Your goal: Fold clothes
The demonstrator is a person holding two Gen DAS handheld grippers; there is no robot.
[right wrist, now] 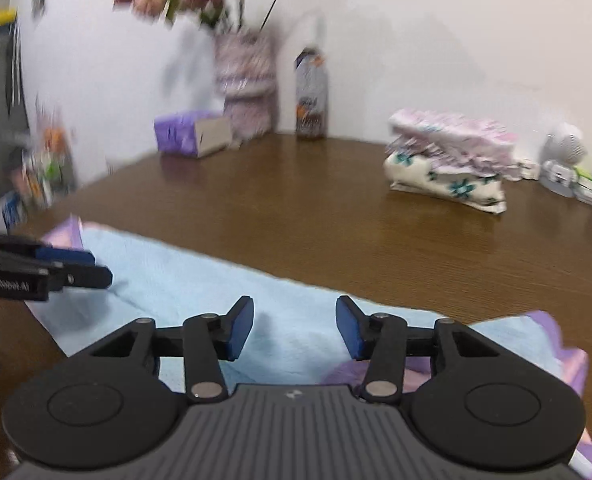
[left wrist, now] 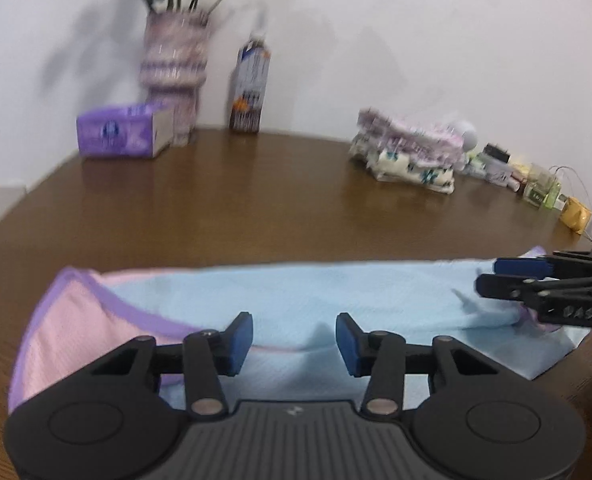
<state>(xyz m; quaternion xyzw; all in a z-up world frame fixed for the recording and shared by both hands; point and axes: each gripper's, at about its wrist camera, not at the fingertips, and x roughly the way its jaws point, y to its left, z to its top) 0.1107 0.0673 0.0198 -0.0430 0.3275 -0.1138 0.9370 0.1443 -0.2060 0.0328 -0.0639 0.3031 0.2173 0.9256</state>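
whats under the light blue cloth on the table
A pink cloth with purple trim lies under the light blue cloth, peeking out at both ends. Its middle and the wooden table beneath are covered.

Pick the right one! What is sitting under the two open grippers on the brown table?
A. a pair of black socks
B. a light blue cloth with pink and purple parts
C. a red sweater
B: the light blue cloth with pink and purple edges lies spread on the table below the left gripper and right gripper.
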